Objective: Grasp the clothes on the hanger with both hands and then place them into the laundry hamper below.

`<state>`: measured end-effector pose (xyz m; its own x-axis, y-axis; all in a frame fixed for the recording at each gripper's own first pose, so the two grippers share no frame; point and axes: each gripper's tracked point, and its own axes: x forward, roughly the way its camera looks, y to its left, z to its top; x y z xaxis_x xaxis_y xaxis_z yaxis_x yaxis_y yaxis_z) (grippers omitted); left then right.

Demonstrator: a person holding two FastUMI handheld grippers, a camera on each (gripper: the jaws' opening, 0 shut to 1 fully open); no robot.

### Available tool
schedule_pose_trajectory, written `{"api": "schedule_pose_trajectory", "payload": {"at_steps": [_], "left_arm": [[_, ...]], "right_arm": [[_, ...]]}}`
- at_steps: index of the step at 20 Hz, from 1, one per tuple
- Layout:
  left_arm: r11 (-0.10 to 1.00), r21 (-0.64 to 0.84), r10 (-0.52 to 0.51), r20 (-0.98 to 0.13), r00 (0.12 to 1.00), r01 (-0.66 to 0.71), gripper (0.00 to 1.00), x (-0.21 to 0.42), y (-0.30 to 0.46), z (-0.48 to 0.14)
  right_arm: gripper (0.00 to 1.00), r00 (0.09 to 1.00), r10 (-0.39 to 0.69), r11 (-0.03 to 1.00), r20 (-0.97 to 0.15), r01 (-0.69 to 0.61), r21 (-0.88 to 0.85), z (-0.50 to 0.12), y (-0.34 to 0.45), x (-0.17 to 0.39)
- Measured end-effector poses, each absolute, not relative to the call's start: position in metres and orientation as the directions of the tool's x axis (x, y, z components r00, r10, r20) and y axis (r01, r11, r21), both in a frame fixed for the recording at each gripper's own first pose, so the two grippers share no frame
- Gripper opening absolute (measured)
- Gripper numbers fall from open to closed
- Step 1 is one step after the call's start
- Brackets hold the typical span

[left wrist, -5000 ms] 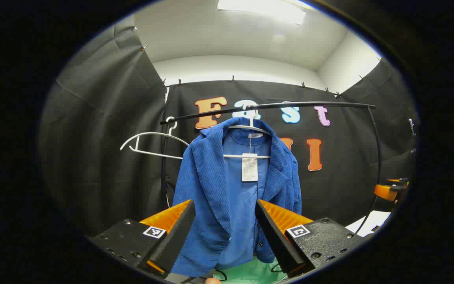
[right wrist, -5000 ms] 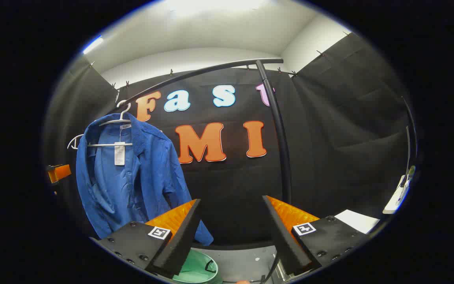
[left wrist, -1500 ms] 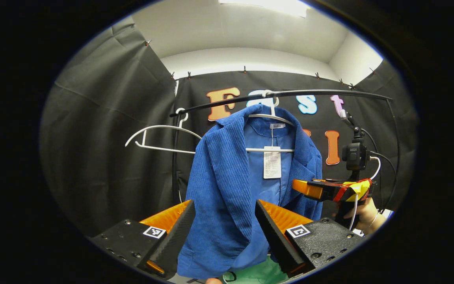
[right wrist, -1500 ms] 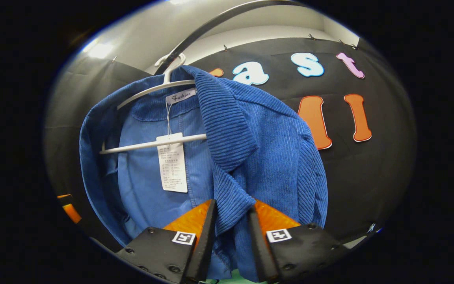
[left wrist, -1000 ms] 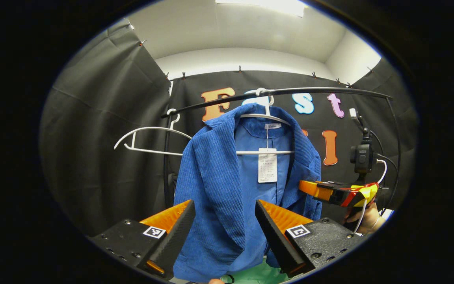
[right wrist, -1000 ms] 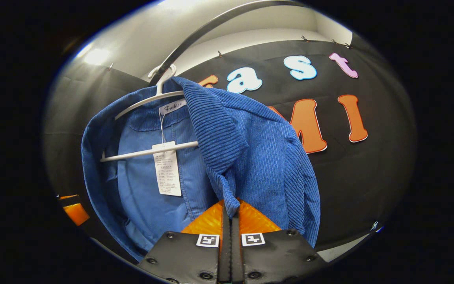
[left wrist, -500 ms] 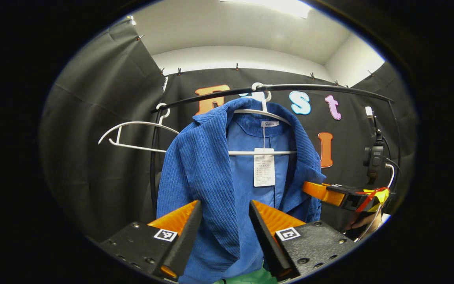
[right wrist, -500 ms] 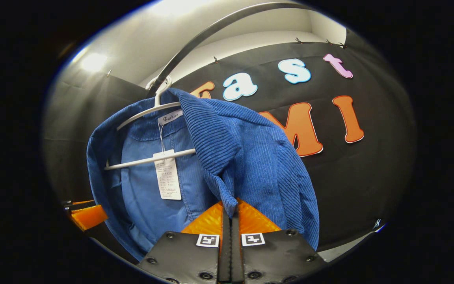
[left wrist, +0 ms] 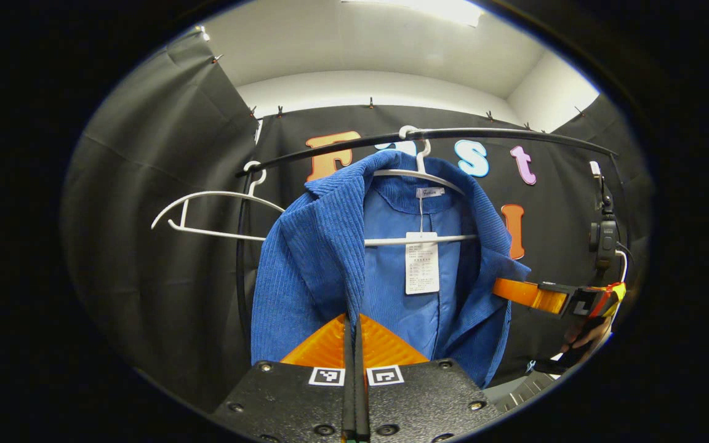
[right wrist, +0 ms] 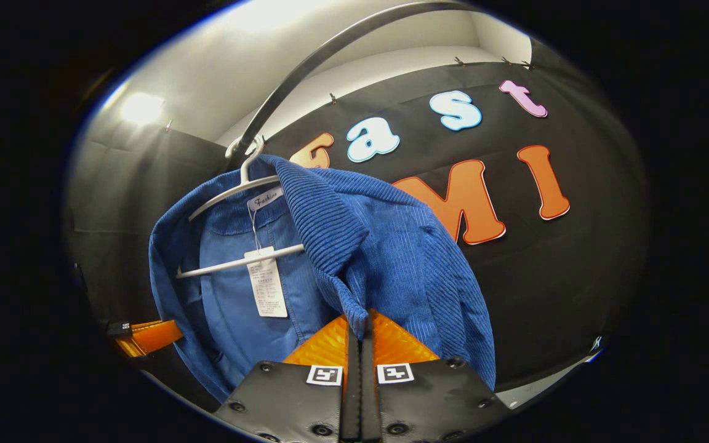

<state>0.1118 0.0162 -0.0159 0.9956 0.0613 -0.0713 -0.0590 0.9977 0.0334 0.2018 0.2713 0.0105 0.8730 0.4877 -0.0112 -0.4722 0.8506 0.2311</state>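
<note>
A blue corduroy jacket point(left wrist: 311, 246) with a paper tag hangs on a white hanger point(left wrist: 419, 178) from a black rail point(left wrist: 484, 134). In the left gripper view my left gripper point(left wrist: 352, 321) is shut on the jacket's left front edge. The other gripper point(left wrist: 530, 294), held by a hand, pinches the jacket's right lapel farther off. In the right gripper view my right gripper point(right wrist: 360, 332) is shut on the lapel tip of the jacket point(right wrist: 404, 258), which still hangs on its hanger point(right wrist: 231, 191). The left gripper point(right wrist: 148, 335) shows at the lower left there.
An empty white hanger point(left wrist: 207, 212) hangs on the rail to the left of the jacket. The rail's black upright point(left wrist: 240, 258) stands behind the jacket's left side. Black cloth walls close in the booth on all sides.
My left gripper has closed on the jacket's left front edge; it stood open around it half a second ago. The right gripper stays shut on the lapel, pulling it slightly outward.
</note>
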Motion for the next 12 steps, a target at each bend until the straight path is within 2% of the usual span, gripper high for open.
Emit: {"api": "schedule_pose_trajectory", "payload": {"at_steps": [4,5,7,12], "left_arm": [[0.995,0.054,0.092,-0.051,0.994,-0.09,0.0,0.094,0.03,0.007],[0.995,0.042,0.096,-0.048,0.994,-0.094,0.0,0.091,0.036,0.014],[0.995,0.019,0.103,-0.032,0.994,-0.102,0.0,0.088,0.049,0.028],[0.981,0.082,0.174,0.017,0.985,-0.175,0.01,0.076,0.093,0.064]], "right_arm": [[0.07,0.887,0.462,0.837,-0.001,-0.435,0.331,0.027,0.247,0.215],[0.1,0.89,0.457,0.833,-0.006,-0.425,0.353,0.03,0.242,0.221],[0.07,0.897,0.441,0.836,-0.008,-0.408,0.366,0.036,0.229,0.235],[0.07,0.883,0.469,0.792,-0.034,-0.403,0.457,0.05,0.215,0.258]]}}
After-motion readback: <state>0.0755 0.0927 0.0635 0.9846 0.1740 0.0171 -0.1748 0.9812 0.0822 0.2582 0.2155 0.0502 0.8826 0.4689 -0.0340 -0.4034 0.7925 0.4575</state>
